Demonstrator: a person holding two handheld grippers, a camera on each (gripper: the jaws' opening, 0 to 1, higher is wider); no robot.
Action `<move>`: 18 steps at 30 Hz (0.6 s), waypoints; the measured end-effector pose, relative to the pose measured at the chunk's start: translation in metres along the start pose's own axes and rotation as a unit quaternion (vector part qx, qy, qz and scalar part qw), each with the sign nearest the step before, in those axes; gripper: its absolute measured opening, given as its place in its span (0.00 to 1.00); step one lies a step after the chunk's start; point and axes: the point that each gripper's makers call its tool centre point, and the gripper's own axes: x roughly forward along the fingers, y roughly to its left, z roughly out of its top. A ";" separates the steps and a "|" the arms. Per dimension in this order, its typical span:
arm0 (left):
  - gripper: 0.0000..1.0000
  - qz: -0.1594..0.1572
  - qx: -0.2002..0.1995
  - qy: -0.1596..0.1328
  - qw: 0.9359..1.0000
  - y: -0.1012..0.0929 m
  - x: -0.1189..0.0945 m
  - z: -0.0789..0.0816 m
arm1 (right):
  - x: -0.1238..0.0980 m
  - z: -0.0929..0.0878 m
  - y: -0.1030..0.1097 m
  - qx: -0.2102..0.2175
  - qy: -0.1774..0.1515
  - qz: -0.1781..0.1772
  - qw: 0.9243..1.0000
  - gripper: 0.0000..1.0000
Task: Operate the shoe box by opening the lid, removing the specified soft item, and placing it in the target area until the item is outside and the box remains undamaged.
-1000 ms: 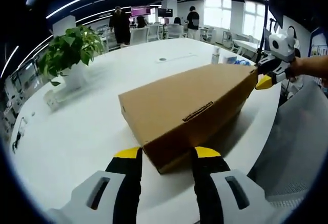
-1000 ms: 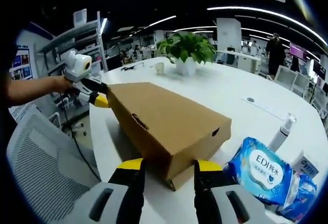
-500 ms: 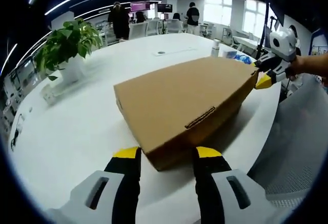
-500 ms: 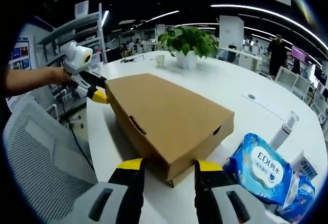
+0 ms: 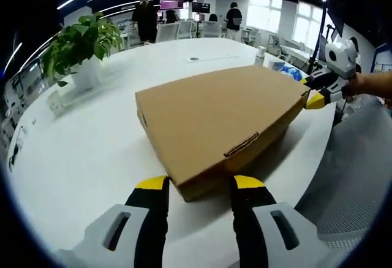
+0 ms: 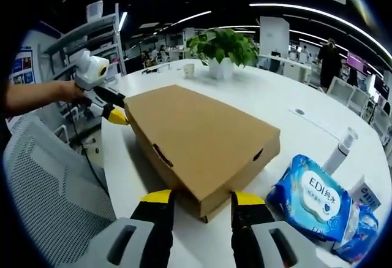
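**Closed shoe box sits between my two grippers on white office table**

From my left gripper (image 5: 198,188), the brown cardboard shoe box (image 5: 214,118) lies flat on the white table (image 5: 79,157), lid down, its near corner sitting in the gap of my two parted yellow-tipped jaws; I cannot tell whether they touch the cardboard. Whatever is inside the box is hidden. At left stands one potted plant (image 5: 79,50); far across the table, two standing people (image 5: 146,19) are too small to make out. At the right, my right gripper (image 5: 318,93) meets the box's far corner, a hand behind it cut off at the frame edge.

From my right gripper (image 6: 197,197), the same box (image 6: 202,136) has its near corner between the two spread jaws, which grip nothing that I can make out. At the left my other gripper sits at the box's far corner, beside one grey mesh chair (image 6: 49,182) that is partly cropped. One plant (image 6: 222,47) stands far behind the box. To the right lie one blue wipes pack (image 6: 315,200) marked "EDI", one slim white bottle (image 6: 340,148), and further packaging cut off by the rim.
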 end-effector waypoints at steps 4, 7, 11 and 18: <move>0.40 0.003 0.002 -0.002 1.000 0.000 -0.004 0.002 | -0.005 0.003 0.001 -0.001 -0.003 0.002 1.000 0.34; 0.40 0.006 0.007 -0.006 1.000 -0.001 -0.008 0.005 | -0.008 0.008 0.002 -0.002 -0.010 0.003 1.000 0.34; 0.39 0.009 0.013 -0.015 1.000 0.000 -0.012 0.013 | -0.009 0.011 0.002 -0.005 -0.015 0.003 1.000 0.33; 0.38 0.015 0.029 -0.010 0.999 0.001 -0.010 0.014 | -0.006 0.011 0.000 0.005 -0.015 -0.005 1.000 0.31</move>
